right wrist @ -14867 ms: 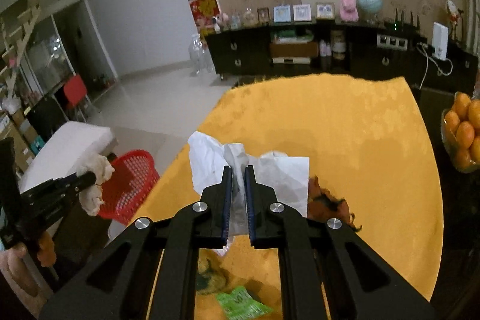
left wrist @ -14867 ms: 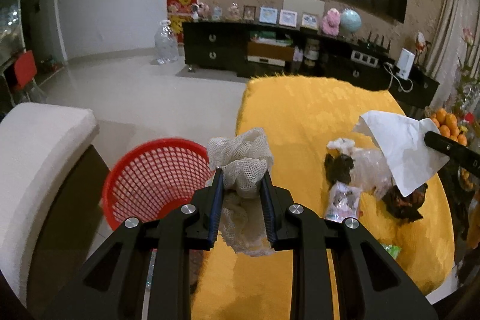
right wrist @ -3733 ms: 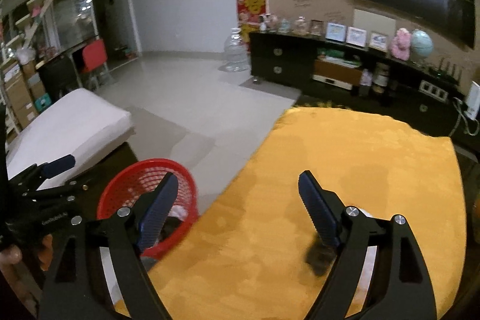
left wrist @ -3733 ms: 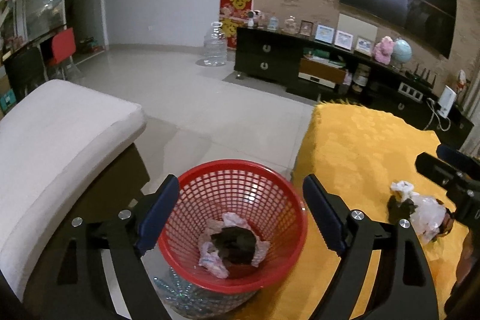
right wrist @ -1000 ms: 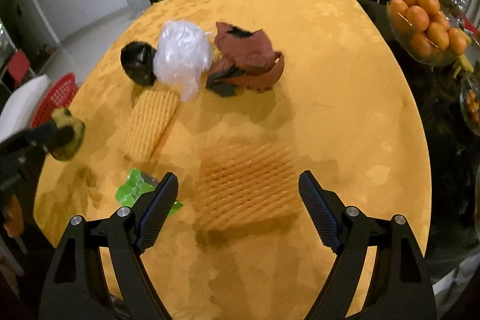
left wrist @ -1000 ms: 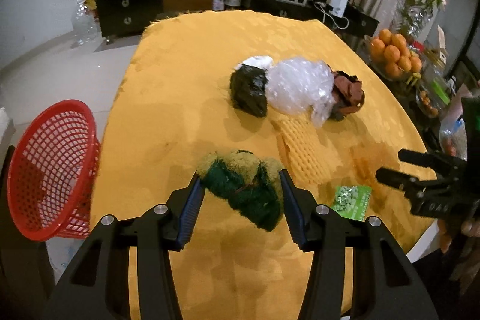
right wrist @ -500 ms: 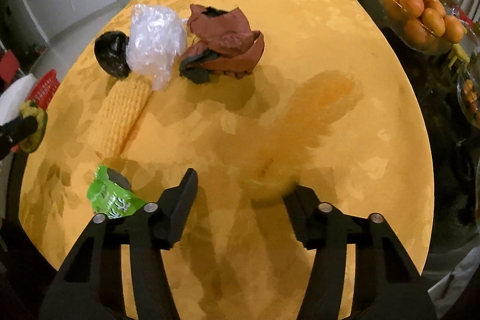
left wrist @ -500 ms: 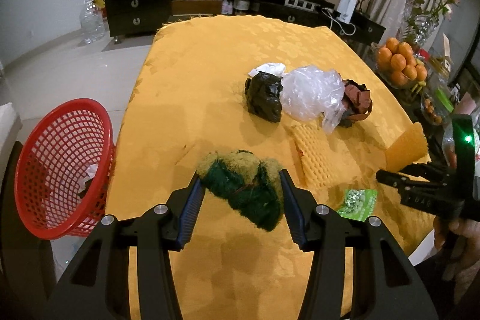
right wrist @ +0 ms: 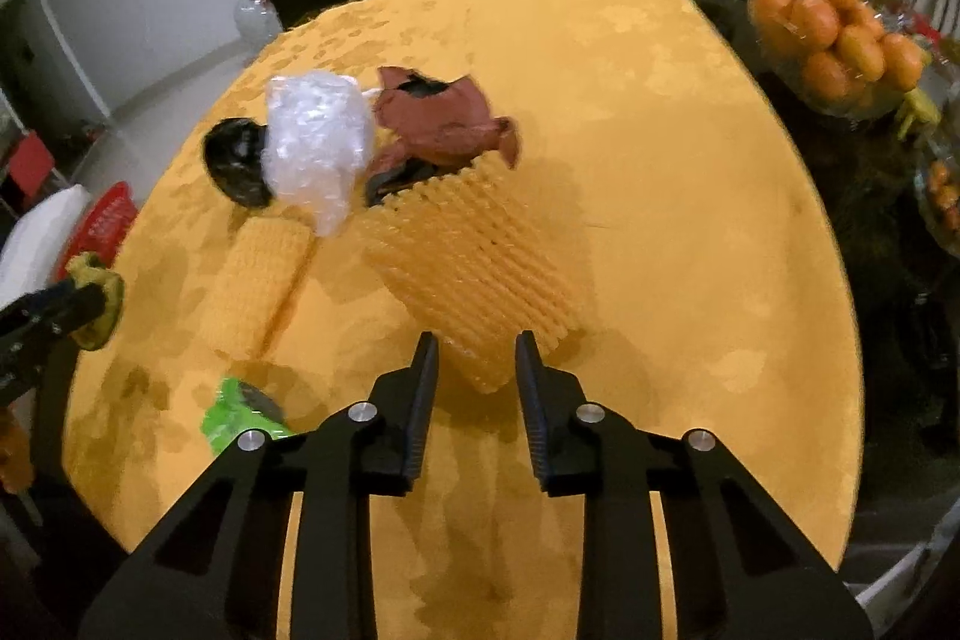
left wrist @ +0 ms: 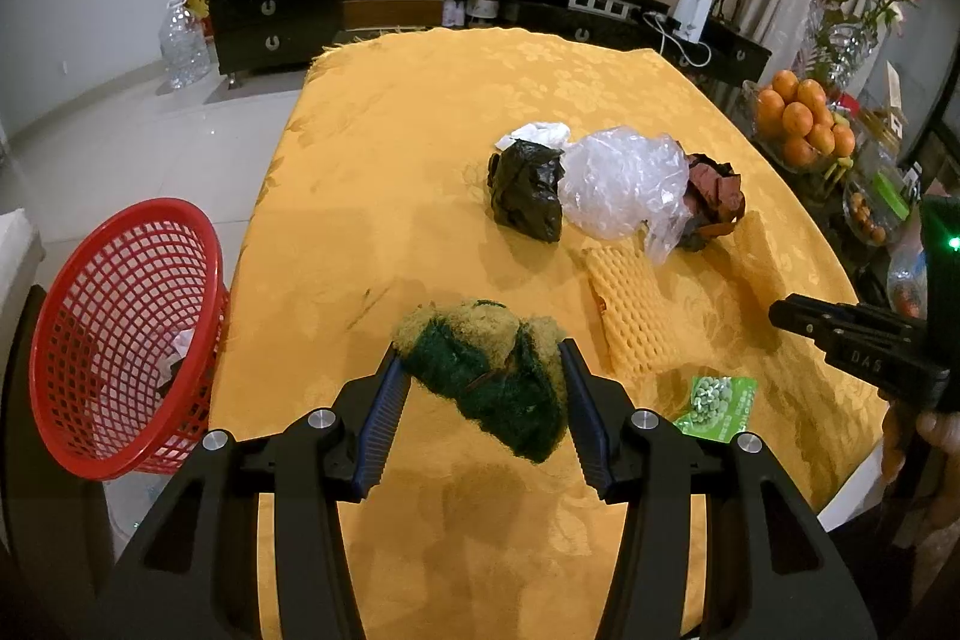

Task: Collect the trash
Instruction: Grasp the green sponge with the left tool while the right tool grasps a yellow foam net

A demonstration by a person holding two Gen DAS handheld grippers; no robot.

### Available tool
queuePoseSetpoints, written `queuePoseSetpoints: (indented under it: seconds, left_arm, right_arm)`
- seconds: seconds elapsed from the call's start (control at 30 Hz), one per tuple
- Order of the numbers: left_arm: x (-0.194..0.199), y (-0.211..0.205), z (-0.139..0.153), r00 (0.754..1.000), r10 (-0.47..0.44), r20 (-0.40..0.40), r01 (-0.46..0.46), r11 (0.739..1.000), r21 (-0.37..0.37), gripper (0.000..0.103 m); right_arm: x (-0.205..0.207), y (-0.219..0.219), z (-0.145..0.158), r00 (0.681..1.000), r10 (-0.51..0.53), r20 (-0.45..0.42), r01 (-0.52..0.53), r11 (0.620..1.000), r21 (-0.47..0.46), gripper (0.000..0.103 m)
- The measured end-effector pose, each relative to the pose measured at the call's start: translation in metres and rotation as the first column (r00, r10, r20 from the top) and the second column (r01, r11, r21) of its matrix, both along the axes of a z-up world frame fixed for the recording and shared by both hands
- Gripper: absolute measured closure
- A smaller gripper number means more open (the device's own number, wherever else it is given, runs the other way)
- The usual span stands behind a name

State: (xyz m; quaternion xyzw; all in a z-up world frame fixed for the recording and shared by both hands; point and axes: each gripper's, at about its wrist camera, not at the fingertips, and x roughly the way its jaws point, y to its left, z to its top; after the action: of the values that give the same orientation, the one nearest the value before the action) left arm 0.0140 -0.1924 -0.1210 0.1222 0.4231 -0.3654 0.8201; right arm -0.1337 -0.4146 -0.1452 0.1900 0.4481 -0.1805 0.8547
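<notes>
Yellow tablecloth, red basket holding crumpled scraps, bowl of oranges

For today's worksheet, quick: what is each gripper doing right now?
Left gripper: shut on the green and yellow scrubber.
Right gripper: jaws just closing, now shut on the yellow foam net.

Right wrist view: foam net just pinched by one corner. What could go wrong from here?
1. The right tool, jaws just closing, grips only a corner of the yellow foam net; it could slip free in transit.
2. The dangling net nearly reaches the brown wrapper and could drag it.
3. The red basket sits off the table's left edge, so a long carry past the left tool and its green scrubber.
</notes>
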Motion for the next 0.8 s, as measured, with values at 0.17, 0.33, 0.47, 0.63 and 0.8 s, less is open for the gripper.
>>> queuePoseSetpoints:
  seconds: [0.17,0.33,0.47,0.63,0.8]
  left_arm:
    - [0.000,0.000,0.000,1.000,0.001,0.001,-0.001,1.000,-0.003,0.055]
    - [0.000,-0.001,0.000,1.000,-0.003,0.004,0.003,1.000,-0.002,0.055]
    - [-0.001,0.001,0.001,1.000,-0.002,0.008,0.002,1.000,-0.001,0.055]
    - [-0.001,0.002,0.002,1.000,0.001,0.010,-0.001,1.000,0.000,0.055]
    - [-0.001,0.003,0.003,1.000,0.004,0.014,-0.004,1.000,-0.002,0.055]
  right_arm:
    - [0.004,0.009,0.010,1.000,0.002,0.018,0.000,0.996,-0.090,0.047]
    - [0.018,0.008,0.011,1.000,0.019,0.016,-0.016,0.989,-0.144,0.030]
    - [0.029,0.002,0.002,0.999,0.044,-0.008,-0.045,0.992,-0.118,0.030]
    - [0.042,0.010,-0.011,0.994,0.099,-0.042,-0.104,0.988,-0.111,0.030]
    - [0.044,0.014,-0.018,0.990,0.118,-0.077,-0.127,0.985,-0.119,0.052]
